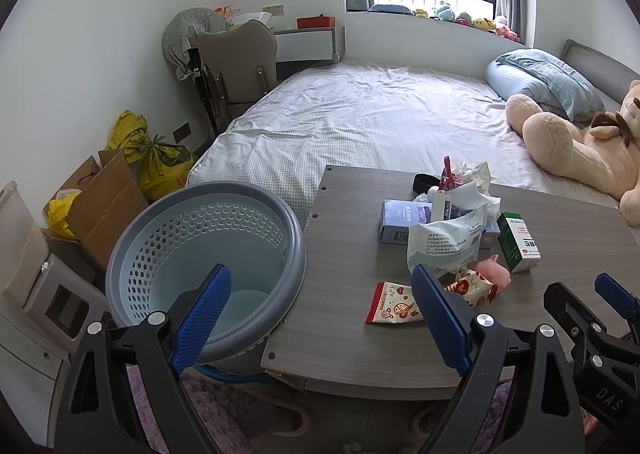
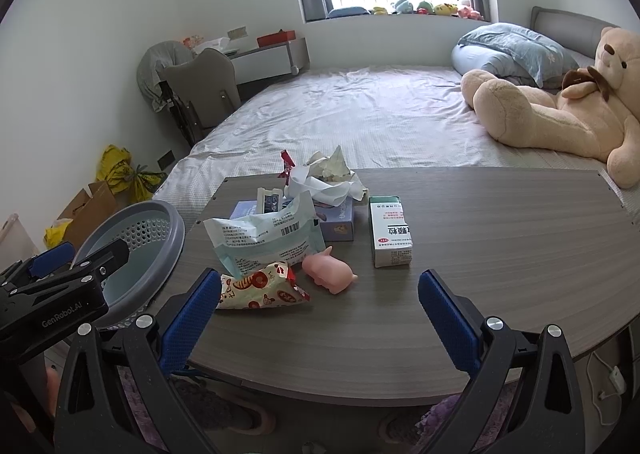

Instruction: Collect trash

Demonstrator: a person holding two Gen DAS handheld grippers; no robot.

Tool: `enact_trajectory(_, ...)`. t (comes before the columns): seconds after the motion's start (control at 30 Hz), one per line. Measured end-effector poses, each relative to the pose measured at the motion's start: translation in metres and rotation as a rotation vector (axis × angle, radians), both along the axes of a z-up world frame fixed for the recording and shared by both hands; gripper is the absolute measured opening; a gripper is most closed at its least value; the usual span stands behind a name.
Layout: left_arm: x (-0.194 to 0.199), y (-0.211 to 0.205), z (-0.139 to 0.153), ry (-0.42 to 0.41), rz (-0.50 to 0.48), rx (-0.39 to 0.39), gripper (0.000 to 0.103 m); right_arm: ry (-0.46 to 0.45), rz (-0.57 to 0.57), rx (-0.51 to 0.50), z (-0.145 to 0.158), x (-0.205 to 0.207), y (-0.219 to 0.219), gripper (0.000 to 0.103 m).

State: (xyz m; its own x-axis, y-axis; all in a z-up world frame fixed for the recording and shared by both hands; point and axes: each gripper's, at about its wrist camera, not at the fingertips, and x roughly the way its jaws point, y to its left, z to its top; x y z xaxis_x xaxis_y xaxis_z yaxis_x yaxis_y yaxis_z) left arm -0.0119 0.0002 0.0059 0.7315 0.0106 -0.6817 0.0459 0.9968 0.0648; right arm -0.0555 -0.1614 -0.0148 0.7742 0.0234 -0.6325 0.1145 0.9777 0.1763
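Trash: a loose heap on the grey wooden table (image 2: pixel 480 254), centre of the right wrist view and centre-right of the left wrist view.
Basket: a round grey-rimmed perforated bin (image 1: pixel 208 254), pale blue inside, at the lower left of the left wrist view, its rim against the table's left edge; nothing shows inside it.
Left gripper (image 1: pixel 320 314): bottom of its own view, blue pads spread wide with nothing between them; one finger lies over the basket's mouth, the other over the table in front of the snack packet.
Snack packet: a red and cream printed wrapper (image 2: pixel 260 290), lying flat at the near edge of the heap.
Wipes pack: a crumpled pale green and white pouch (image 2: pixel 264 242), just behind the snack packet.
Pink toy: a small pig figure (image 2: pixel 328 270) on its side, just right of the snack packet.
Medicine box: a white and green carton (image 2: pixel 390 232), right of the toy.
Tissues: white crumpled paper (image 2: pixel 332 174) at the back of the heap, above two bluish boxes.
Right gripper (image 2: pixel 320 318): bottom of its own view, claw spread wide and holding nothing, over the table's near edge.
Bed: behind the table, a large teddy bear (image 2: pixel 560 106) at the right.
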Motion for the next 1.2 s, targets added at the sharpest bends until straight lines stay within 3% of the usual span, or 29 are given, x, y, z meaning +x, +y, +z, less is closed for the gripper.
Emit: enact_trajectory(1.2,0.0009,-0.0001,-0.0008,0.002,-0.001,0.003,0.087,-0.003,-0.001,0.002,-0.0024,0.0001,-0.0012,0.097)
